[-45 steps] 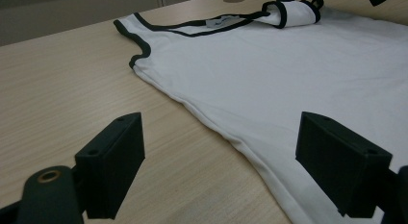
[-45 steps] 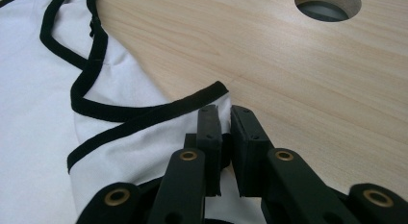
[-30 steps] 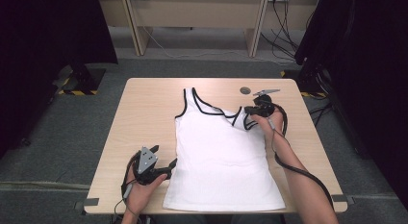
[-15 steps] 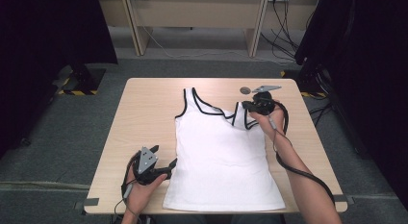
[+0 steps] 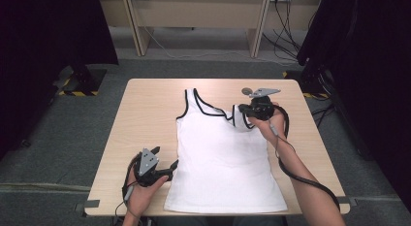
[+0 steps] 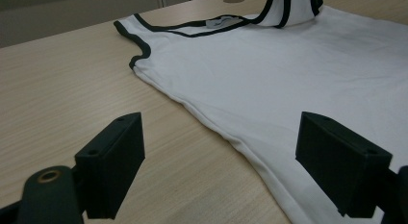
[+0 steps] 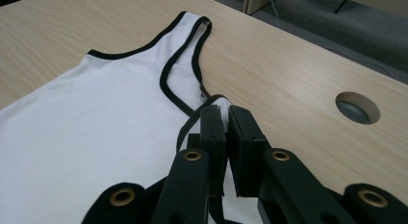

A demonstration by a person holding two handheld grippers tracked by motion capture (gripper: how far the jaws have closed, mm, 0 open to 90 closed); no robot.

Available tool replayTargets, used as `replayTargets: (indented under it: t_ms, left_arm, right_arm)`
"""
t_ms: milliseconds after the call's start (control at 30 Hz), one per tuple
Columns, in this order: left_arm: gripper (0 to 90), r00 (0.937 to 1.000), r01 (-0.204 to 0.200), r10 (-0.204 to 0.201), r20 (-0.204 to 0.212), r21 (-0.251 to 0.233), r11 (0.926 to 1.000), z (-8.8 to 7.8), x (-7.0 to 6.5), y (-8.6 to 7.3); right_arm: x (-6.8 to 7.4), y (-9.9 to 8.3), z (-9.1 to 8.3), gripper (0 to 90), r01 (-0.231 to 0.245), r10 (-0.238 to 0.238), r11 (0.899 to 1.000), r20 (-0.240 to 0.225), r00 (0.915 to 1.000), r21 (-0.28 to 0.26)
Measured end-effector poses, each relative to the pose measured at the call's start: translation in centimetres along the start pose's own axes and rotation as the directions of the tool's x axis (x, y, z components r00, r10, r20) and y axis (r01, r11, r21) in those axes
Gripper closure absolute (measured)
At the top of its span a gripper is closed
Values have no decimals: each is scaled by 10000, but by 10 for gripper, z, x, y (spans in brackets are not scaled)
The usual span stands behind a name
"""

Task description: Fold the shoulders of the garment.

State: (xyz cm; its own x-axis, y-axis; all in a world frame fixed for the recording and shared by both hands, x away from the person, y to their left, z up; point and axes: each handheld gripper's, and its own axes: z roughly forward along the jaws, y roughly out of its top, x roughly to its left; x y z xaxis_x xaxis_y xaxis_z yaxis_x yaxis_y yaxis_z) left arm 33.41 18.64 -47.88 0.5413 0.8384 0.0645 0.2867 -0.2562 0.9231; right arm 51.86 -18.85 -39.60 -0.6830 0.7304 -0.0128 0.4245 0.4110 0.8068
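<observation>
Wooden table (image 5: 145, 119), white top (image 5: 223, 163) spread flat, right gripper (image 7: 226, 119) clenched on far right strap (image 5: 238, 117) (lifted, folded inward), left gripper (image 6: 219, 152) released at near left hem.

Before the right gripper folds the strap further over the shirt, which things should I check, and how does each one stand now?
1. Right gripper holds the strap: ok, jaws are shut on it.
2. Strap lifted off the table: ok, it curls up in the left gripper view.
3. Left gripper ready at the shirt's bottom corner: not ok, jaws stand open over the side edge, gripping nothing.
4. Shirt body flat: ok, no big wrinkles.
5. Other strap lying flat: ok.
6. Hole in the table away from the cloth: ok.
</observation>
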Motion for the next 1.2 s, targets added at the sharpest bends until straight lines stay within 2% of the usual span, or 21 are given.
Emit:
replayTargets:
  t_ms: [267,300,367,533,633,833,1200]
  left_arm:
    - [166,10000,-40,40,-15,13,10000,0,0,0]
    - [166,10000,-16,16,-1,28,10000,0,0,0]
    - [166,10000,-16,16,-1,28,10000,0,0,0]
    - [166,10000,-19,19,-4,2,10000,0,0,0]
    - [166,10000,24,-24,10,-26,10000,0,0,0]
    - [166,10000,-37,37,-6,29,10000,0,0,0]
    - [166,10000,-40,40,-16,20,10000,0,-1,0]
  right_arm:
    - [5,-10,-2,853,-126,129,9999,-267,9996,104]
    - [6,-12,-3,852,-163,168,9998,-424,9990,99]
    - [9,-14,-5,852,-153,157,9999,-603,9981,65]
    - [11,-16,-6,851,-152,155,9999,-722,9973,53]
    - [17,-19,-5,851,-6,26,9997,-896,9960,225]
    - [22,-25,-4,851,115,-77,9993,-1013,9948,367]
    - [25,-33,-6,851,8,29,9994,-1064,9943,348]
